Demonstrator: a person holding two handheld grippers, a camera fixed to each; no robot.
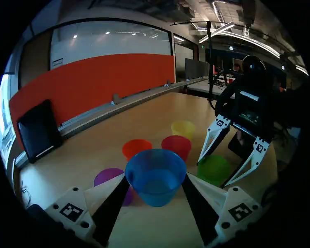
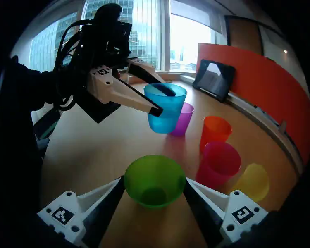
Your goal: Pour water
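In the left gripper view, a blue cup (image 1: 156, 191) with water in it sits between the fingers of my left gripper (image 1: 155, 178), which is shut on it. The right gripper view has the same blue cup (image 2: 168, 118), held upright in the left gripper (image 2: 164, 101) just in front of a purple cup (image 2: 185, 118). My right gripper (image 2: 155, 184) is shut on a green cup (image 2: 154, 175) that looks empty and stands on the wooden table (image 2: 97, 144). From the left gripper view, the right gripper (image 1: 215, 172) straddles that green cup (image 1: 213, 167).
On the table stand the purple cup (image 1: 107, 177), an orange cup (image 1: 136, 148) (image 2: 215, 130), a red cup (image 1: 176, 145) (image 2: 221, 163) and a yellow cup (image 1: 183, 128) (image 2: 254, 182). A black tablet (image 1: 38, 129) (image 2: 215, 82) leans against the orange partition (image 1: 93, 82).
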